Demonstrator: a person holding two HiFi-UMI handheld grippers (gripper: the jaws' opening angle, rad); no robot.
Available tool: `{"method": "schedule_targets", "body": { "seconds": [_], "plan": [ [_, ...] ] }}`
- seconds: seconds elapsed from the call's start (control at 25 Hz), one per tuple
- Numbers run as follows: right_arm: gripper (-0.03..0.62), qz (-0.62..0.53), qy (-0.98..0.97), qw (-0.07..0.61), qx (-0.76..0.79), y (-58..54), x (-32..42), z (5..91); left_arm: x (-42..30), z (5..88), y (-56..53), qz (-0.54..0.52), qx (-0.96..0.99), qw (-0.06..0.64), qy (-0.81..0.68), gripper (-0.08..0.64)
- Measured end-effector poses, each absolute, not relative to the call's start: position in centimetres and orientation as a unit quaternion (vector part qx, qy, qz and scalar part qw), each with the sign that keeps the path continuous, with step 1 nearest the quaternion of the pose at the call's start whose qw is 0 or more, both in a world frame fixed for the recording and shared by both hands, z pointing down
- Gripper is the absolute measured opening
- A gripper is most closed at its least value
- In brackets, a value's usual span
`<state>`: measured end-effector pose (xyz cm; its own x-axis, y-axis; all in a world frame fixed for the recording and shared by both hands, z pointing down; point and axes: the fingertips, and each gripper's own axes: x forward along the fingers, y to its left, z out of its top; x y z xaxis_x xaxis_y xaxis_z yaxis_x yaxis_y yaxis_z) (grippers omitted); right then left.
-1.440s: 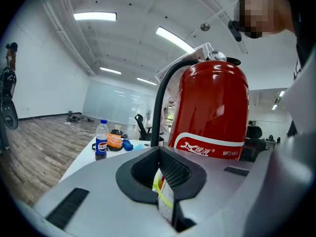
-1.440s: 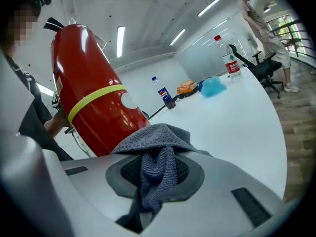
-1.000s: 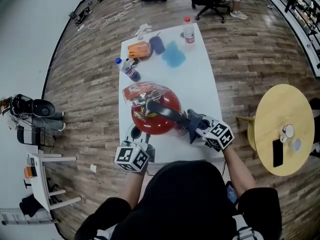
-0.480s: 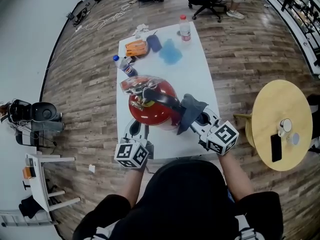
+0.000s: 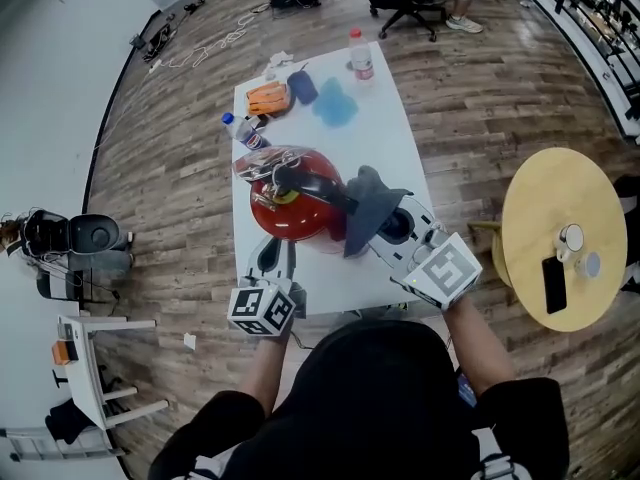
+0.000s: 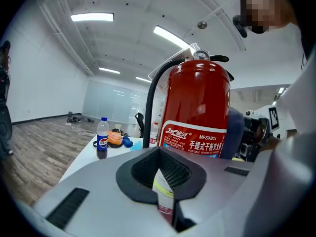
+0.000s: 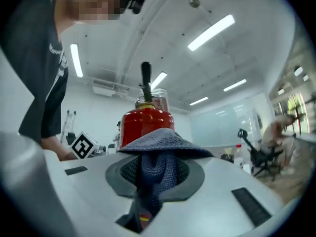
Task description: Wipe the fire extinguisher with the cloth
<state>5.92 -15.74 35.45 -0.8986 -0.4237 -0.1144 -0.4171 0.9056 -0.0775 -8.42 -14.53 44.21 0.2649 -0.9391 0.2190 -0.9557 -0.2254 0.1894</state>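
Clamping dark blue knitted cloth (image 5: 365, 203) in right gripper (image 5: 392, 226), right beside upright red metal fire extinguisher (image 5: 290, 213). Holding left gripper (image 5: 277, 258) closed, empty, near its base.

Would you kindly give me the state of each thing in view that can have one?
fire extinguisher: upright on the white table, cloth against its side.
cloth: clamped in the right gripper, draped.
right gripper: shut on the cloth.
left gripper: jaws nearly together, gripping nothing, low by the fire extinguisher.
cola bottle: upright, capped.
water bottle: upright, capped.
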Motion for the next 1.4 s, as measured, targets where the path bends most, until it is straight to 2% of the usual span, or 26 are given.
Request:
{"method": "schedule_targets", "body": {
  "seconds": [0.16,0.28,0.36,0.56,0.72,0.92,1.0,1.2,1.4],
  "plan": [
    [0.064,-0.162,0.961,0.0,-0.225,-17.8,6.2,46.1,-8.4,44.2,-14.5,0.028,0.781,0.142,-0.608,0.021],
    [0.063,-0.179,0.952,-0.035,-0.244,-17.6,6.1,49.4,-8.3,44.3,-14.3,0.03,0.778,0.142,-0.611,0.021],
    [0.061,-0.116,0.958,-0.054,-0.255,-17.0,6.1,46.9,-8.2,44.2,-14.1,0.035,0.78,0.14,-0.609,0.021],
    [0.061,-0.028,0.961,0.025,-0.275,-15.8,6.2,37.2,-8.1,44.1,-14.1,0.036,0.776,0.135,-0.615,0.021],
    [0.063,-0.075,0.954,0.043,-0.286,-15.4,6.6,40.4,-7.5,43.6,-13.7,0.033,0.779,0.123,-0.614,0.021],
    [0.063,-0.131,0.942,-0.026,-0.307,-13.8,5.6,46.4,-7.4,43.5,-13.3,0.033,0.796,0.111,-0.595,0.021],
    [0.063,-0.116,0.939,-0.034,-0.322,-13.2,5.0,44.7,-7.5,43.6,-13.2,0.029,0.805,0.115,-0.582,0.021],
    [0.063,-0.081,0.936,0.029,-0.34,-11.9,3.8,35.4,-7.8,43.3,-12.9,0.024,0.829,0.123,-0.545,0.021],
    [0.063,-0.078,0.901,0.035,-0.425,-11.5,3.7,35.8,-7.6,42.1,-12.3,0.011,0.852,0.135,-0.505,0.021]
  ]
}}
